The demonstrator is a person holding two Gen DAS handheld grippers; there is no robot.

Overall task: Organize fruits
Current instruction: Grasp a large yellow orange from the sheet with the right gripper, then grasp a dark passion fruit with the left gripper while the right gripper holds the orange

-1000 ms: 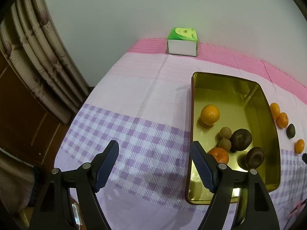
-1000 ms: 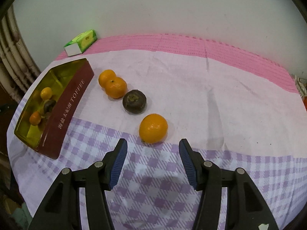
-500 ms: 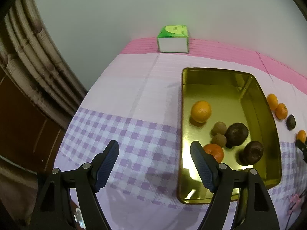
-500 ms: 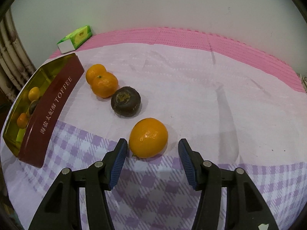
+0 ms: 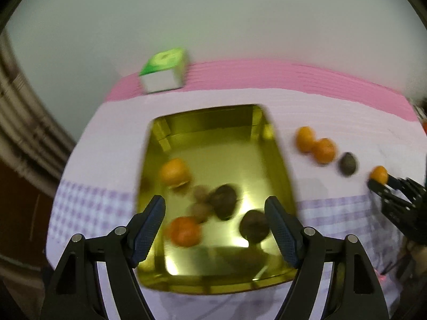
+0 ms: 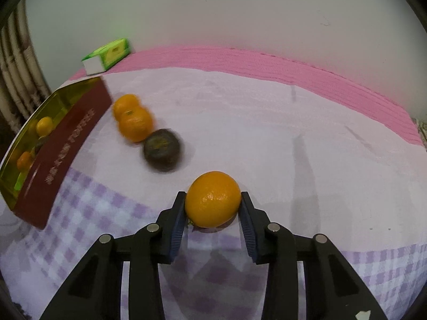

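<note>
Grasp step: right gripper (image 6: 213,206) jaws just closed onto round orange fruit (image 6: 213,199) on table. Left gripper (image 5: 214,229) jaws wide, empty, above gold tin tray (image 5: 213,144). Next, likely: lift, carry to tray.

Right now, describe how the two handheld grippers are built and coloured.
Both look alike: the left gripper and the right gripper have matte black angular frames with open cut-outs, round silver pivot pins, and two fingers faced with dark blue cross-hatched pads. No cables, markings or sleeves show clearly.
</note>
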